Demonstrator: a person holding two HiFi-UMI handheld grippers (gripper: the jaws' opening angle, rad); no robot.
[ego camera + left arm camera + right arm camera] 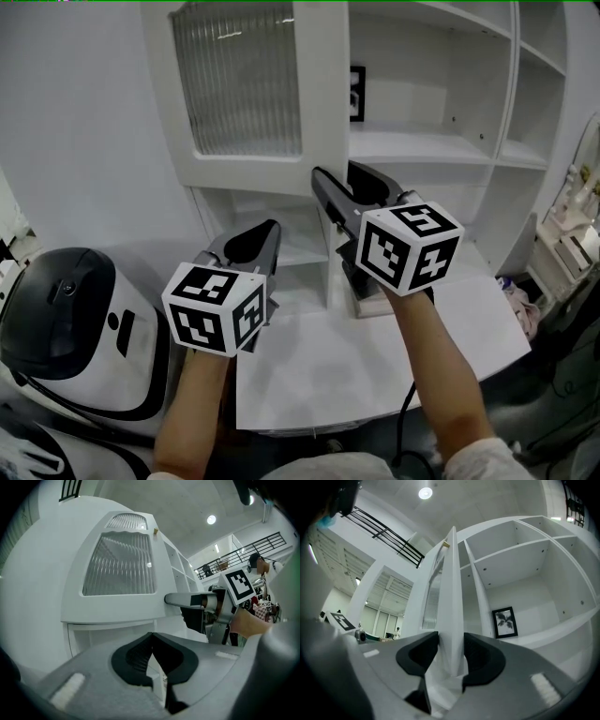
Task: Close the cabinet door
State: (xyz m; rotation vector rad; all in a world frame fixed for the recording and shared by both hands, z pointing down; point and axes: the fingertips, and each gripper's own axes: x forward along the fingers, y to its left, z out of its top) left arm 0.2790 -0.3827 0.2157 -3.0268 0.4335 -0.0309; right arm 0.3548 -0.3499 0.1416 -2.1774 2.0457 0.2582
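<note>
The white cabinet door (244,84) with its ribbed glass pane stands swung out from the cabinet (422,141). My right gripper (339,173) is at the door's free edge, low down. In the right gripper view the door edge (452,597) runs up between the two jaws of my right gripper (451,653). They stand close on either side without visibly pressing, so it is open. My left gripper (272,225) hangs lower and to the left, below the door, pointing level at the cabinet. The left gripper (151,641) is shut on nothing, and its view looks up at the door (119,564).
A framed picture (357,92) leans at the back of an open shelf. A white tabletop (375,356) lies under my arms. A white and black rounded machine (75,319) sits at the lower left. More shelves run along the right side.
</note>
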